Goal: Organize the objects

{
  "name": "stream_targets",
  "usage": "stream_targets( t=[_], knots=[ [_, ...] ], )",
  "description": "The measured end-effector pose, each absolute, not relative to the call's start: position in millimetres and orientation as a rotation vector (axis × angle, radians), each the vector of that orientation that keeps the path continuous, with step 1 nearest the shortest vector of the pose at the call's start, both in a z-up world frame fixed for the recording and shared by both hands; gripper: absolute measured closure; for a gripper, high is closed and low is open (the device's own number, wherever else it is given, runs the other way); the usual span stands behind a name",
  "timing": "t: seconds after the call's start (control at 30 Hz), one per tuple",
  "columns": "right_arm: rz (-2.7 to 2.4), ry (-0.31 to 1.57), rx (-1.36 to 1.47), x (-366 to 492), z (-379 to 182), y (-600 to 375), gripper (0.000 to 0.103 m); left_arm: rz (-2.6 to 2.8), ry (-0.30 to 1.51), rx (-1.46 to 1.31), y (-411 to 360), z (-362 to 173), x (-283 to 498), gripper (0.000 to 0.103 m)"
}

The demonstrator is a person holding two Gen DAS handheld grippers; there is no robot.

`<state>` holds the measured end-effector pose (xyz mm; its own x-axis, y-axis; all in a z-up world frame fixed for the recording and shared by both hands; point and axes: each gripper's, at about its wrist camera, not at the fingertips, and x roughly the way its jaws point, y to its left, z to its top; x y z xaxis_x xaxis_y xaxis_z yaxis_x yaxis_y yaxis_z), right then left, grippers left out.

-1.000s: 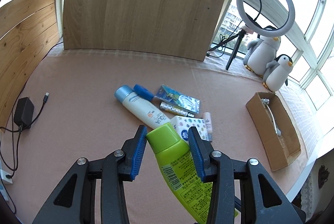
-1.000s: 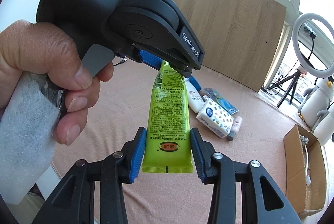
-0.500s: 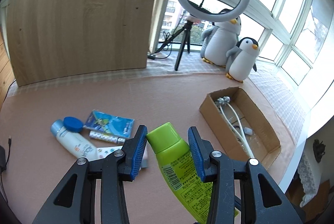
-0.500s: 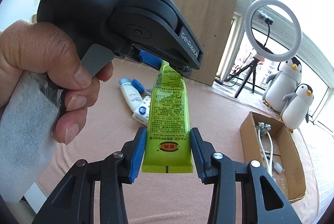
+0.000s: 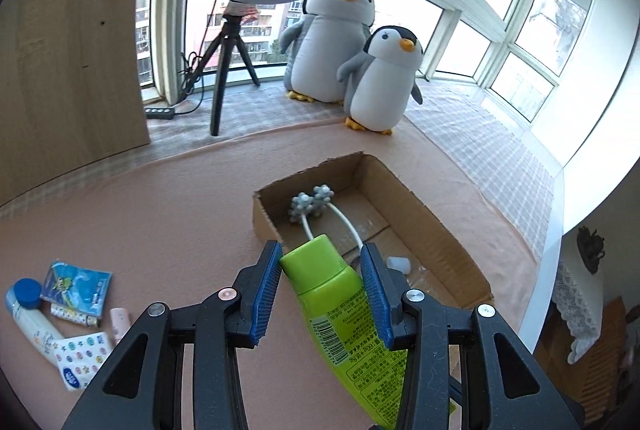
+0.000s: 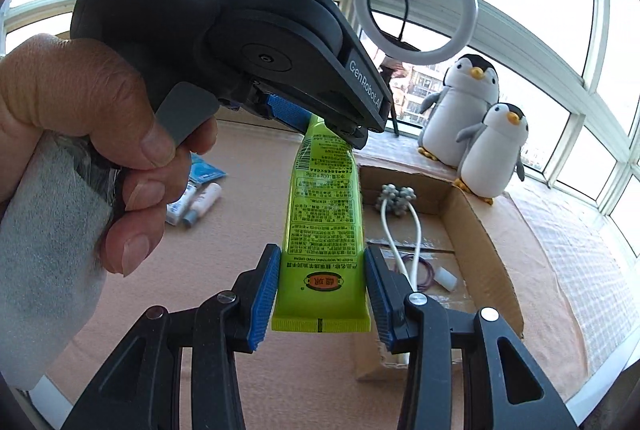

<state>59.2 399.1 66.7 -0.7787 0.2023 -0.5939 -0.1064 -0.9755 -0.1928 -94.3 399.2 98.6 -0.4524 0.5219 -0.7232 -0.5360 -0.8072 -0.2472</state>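
Note:
A lime-green tube (image 5: 340,306) is held in the air by both grippers. My left gripper (image 5: 320,266) is shut on its cap end. My right gripper (image 6: 320,290) is shut on its flat crimped end (image 6: 320,282). The left gripper's black body (image 6: 240,37) and the hand holding it fill the upper left of the right wrist view. An open cardboard box (image 5: 448,242) lies just beyond the tube; it holds a white massager with ball heads (image 5: 312,205) and a small white cap. The box also shows in the right wrist view (image 6: 484,238).
Loose items lie at lower left on the pink mat: a white bottle with a blue cap (image 5: 28,314), a blue packet (image 5: 76,288), a tissue pack (image 5: 82,360). Two plush penguins (image 5: 360,57), a ring light on a tripod (image 5: 236,41) and a wooden board (image 5: 68,41) stand behind.
Both grippers have swung right with the tube. The box has come from the right side to directly beyond the tube; the loose items have slid to the lower left.

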Motion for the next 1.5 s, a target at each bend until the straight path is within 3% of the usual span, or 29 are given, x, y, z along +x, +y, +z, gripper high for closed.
stream_targets(
  t=[0.33,0.67,0.73,0.77,0.8,1.17,1.5],
  knots=[
    [2.715,-0.148,-0.969,70.4,50.4,451.5,0.065,2.172,0.087,-1.118,466.9,79.1,-97.7,0.059],
    [2.691,-0.147,-0.972,71.3,50.8,459.5,0.065,2.169,0.090,-1.115,469.9,77.2,-102.6,0.059],
    [2.689,-0.150,-0.983,69.5,48.7,460.5,0.064,2.173,0.117,-1.140,470.6,72.0,-104.2,0.044],
    [2.681,-0.155,-1.013,66.4,45.6,460.9,0.064,2.171,0.123,-1.156,469.6,69.0,-104.7,0.029],
    [2.668,-0.167,-1.052,62.8,41.9,460.9,0.064,2.179,0.108,-1.153,465.8,67.3,-103.9,0.026],
    [2.678,-0.214,-1.029,64.8,50.3,442.7,0.063,2.215,0.053,-1.157,411.5,70.6,-97.6,0.025],
    [2.759,-0.281,-1.063,52.6,54.0,392.8,0.063,2.331,-0.065,-1.163,315.6,78.7,-99.2,0.024]
  ],
)
